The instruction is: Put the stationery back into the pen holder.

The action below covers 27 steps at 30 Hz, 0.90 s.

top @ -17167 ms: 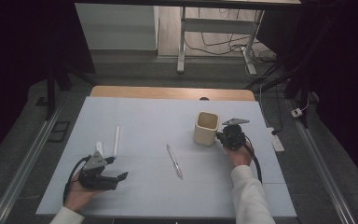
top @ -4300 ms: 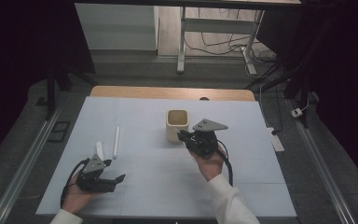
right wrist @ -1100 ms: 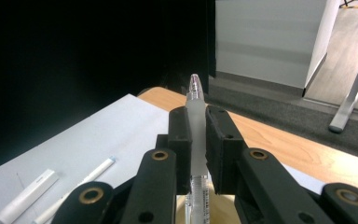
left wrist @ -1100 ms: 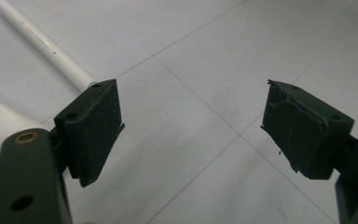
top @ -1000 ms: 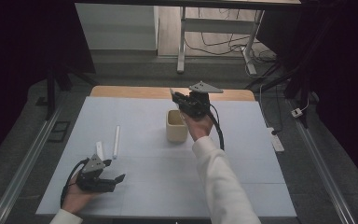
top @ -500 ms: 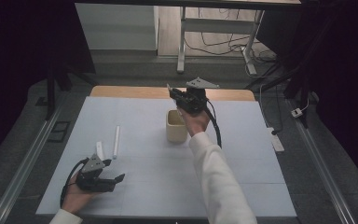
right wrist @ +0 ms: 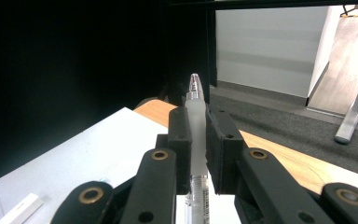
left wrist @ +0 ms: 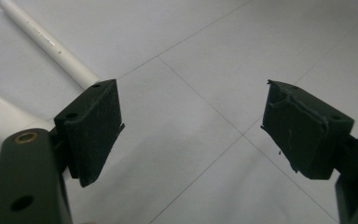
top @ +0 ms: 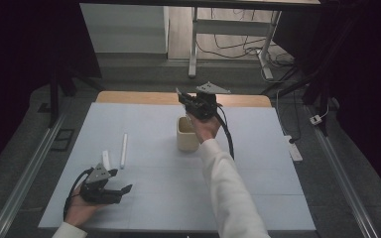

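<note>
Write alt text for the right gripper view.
The right gripper clamps a clear pen upright between its two black jaws. Behind lie the pale blue table, its wooden edge and a dark room.

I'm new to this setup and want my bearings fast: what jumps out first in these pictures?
The right hand-held gripper, raised above the cream cup at mid-table, is clamped on a clear pen that pokes out past its jaws. The left hand-held gripper rests near the table's front left edge with its jaws wide apart. Just beyond it lie two white sticks, a long one and a shorter one.
</note>
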Each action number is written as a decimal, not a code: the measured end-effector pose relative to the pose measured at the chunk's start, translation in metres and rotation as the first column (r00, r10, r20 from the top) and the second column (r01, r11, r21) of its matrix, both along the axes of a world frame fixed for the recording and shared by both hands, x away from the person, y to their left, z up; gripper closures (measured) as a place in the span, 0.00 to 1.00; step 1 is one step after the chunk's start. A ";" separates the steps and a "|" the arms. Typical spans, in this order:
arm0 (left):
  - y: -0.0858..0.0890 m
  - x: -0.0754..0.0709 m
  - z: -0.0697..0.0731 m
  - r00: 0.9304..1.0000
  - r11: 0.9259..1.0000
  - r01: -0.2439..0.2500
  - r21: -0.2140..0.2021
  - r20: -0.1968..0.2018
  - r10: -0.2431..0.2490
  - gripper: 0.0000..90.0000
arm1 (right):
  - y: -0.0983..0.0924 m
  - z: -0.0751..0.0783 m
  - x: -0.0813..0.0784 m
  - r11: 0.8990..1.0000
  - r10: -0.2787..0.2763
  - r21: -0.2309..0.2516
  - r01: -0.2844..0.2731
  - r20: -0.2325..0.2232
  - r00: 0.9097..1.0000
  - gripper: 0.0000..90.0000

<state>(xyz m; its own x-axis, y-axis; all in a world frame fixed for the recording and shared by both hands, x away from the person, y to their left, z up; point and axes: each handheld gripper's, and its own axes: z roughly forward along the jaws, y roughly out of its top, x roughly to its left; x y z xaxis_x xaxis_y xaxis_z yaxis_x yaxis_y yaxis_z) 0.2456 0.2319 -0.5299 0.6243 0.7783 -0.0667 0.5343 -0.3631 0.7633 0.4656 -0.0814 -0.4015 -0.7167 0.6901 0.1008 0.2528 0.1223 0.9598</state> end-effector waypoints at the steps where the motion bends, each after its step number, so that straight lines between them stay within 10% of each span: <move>1: 0.000 0.000 0.000 1.000 1.000 -0.001 0.000 0.001 0.001 0.21 | 0.000 -0.001 0.000 1.000 -0.001 0.000 0.001 0.002 1.000 0.89; 27: -0.001 -0.001 -0.001 1.000 1.000 0.001 0.007 -0.002 -0.001 0.21 | -0.018 -0.025 -0.002 1.000 0.010 0.021 -0.010 -0.005 1.000 0.76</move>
<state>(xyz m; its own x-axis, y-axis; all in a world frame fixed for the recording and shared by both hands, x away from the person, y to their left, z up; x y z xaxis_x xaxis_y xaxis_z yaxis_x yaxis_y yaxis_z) 0.2449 0.2313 -0.5305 0.6246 0.7785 -0.0626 0.5354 -0.3685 0.7600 0.4633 -0.0992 -0.4268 -0.7232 0.6803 0.1193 0.2570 0.1047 0.9607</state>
